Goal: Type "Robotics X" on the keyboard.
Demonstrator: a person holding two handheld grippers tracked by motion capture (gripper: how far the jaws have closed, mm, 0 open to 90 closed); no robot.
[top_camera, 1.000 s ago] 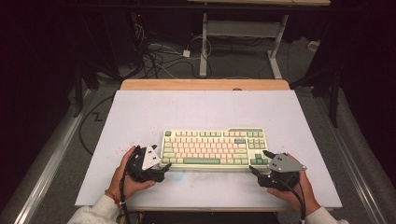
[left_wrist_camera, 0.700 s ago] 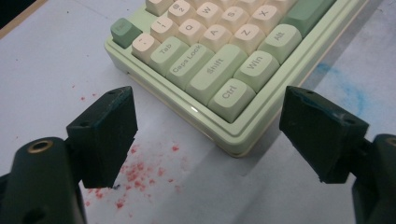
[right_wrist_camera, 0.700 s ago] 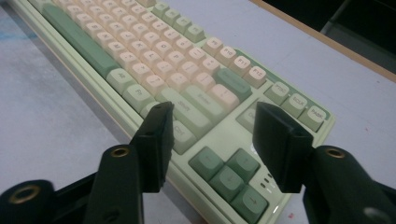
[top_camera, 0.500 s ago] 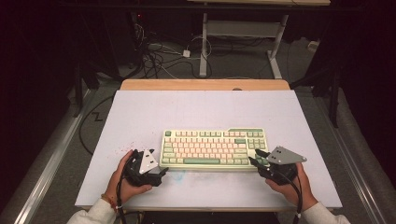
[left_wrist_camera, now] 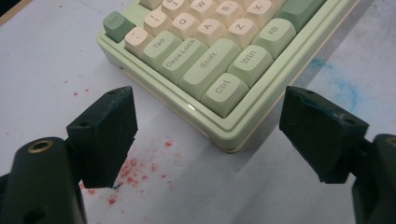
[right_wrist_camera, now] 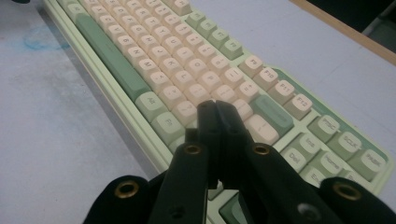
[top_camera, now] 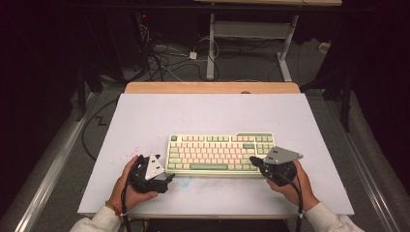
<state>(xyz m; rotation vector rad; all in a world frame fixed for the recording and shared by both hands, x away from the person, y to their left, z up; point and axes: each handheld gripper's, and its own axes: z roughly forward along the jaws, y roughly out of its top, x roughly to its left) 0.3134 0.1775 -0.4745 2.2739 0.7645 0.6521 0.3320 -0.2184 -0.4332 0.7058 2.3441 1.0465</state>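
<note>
Two claws were mine at that moment, one at each near corner of the keyboard (top_camera: 220, 154), which lay flat near the front edge of the white table (top_camera: 208, 113), well short of the wooden strip (top_camera: 212, 87) at its far side. My left gripper (left_wrist_camera: 210, 140) stood spread wide, its pads bracketing the Ctrl corner without touching it. My right gripper (right_wrist_camera: 217, 116) had just been closing and was pressed together on nothing, its tips poised over the keys near the right end of the bottom row, the hand angled in from the front right.

I judged the keyboard a stiff, fairly heavy slab that would not flex or crush, though its keycaps sat loose enough to wobble or pop off if pinched from the side. The smooth plastic case looked slippery under hard pads. The sound places to hold seemed the low side walls or the front lip at the corners, one claw at each end, so the weight stayed level. With shut tips, pressing a key squarely from above seemed safe too.
</note>
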